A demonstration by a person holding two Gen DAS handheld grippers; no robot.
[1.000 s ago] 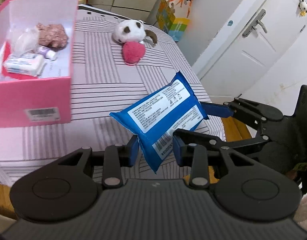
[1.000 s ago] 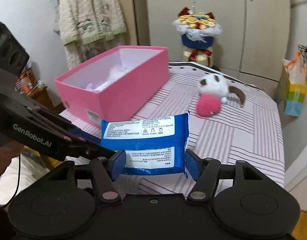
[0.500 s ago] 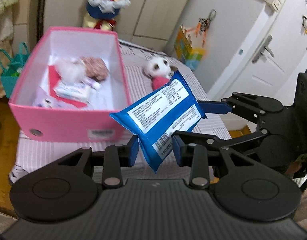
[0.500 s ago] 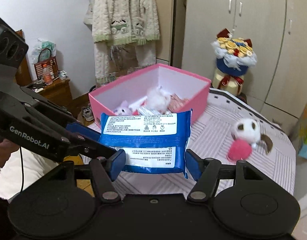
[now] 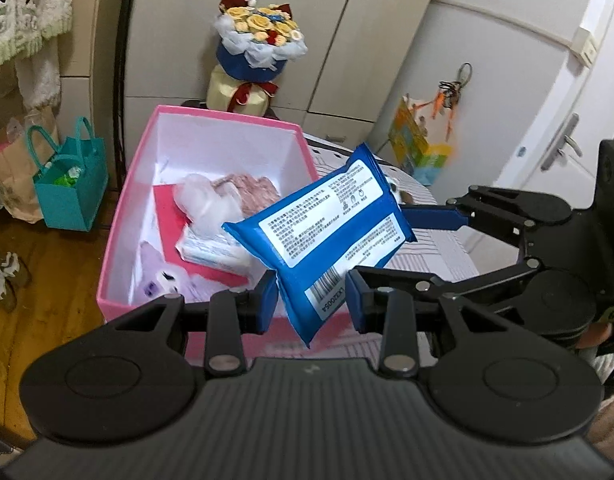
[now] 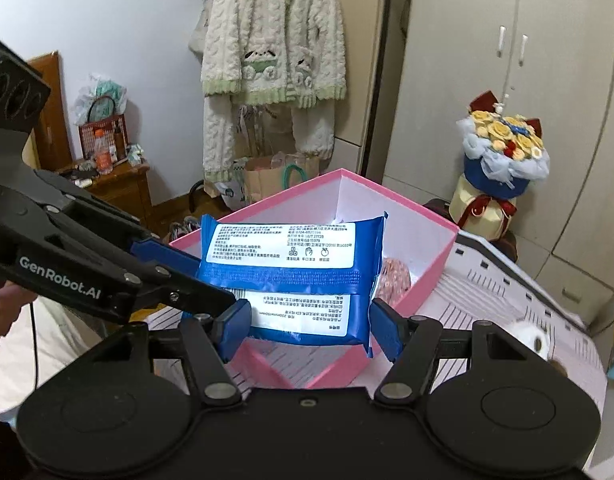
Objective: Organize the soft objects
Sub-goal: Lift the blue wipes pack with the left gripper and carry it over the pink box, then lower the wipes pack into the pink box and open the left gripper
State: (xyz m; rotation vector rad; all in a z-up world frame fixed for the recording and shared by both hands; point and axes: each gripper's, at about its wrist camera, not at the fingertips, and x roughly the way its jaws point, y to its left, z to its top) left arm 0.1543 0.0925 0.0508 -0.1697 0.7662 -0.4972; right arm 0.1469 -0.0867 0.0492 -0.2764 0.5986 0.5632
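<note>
- The left gripper (image 5: 310, 304), at the bottom centre of its own view, pinches the lower corner of the blue wipes pack (image 5: 321, 240) between its blue pads.
- The right gripper (image 6: 310, 330) clamps the same blue wipes pack (image 6: 295, 276) across its width, low in the middle of its frame (both hold one pack, in the air).
- Behind and below the pack sits the open pink box (image 5: 127, 216), mid-left, holding a tissue packet (image 5: 211, 248) and a small white plush (image 5: 165, 282).
- The striped table cover (image 6: 503, 292) shows at the right.
- Farthest back, a flower bouquet (image 6: 503, 152) stands by the wardrobe.
</note>
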